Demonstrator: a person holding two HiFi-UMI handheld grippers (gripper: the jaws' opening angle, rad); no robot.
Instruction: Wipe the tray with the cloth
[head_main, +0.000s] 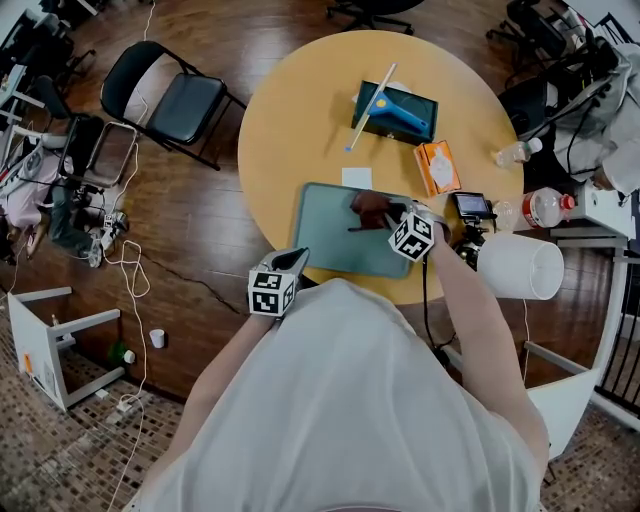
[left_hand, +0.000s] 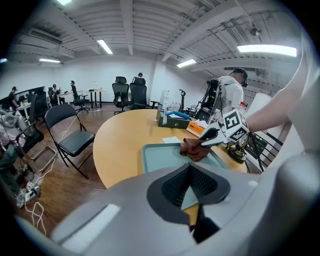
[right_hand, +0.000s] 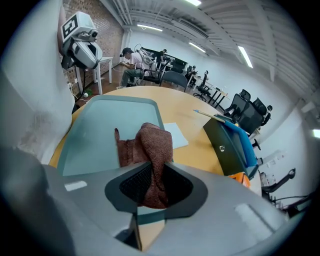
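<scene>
Pale green rectangular tray (head_main: 325, 245) lying flat on table (head_main: 300, 120). Brown cloth (head_main: 368, 207) sitting bunched on its far-right part, seemingly touching surface, being pinched in right gripper (right_hand: 154, 181).

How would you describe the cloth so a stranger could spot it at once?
On the round yellow table, find the grey-green tray at its near edge. The cloth lies on the tray's right side, pinched in the right claw. It alone is brown, knitted and crumpled.
</scene>
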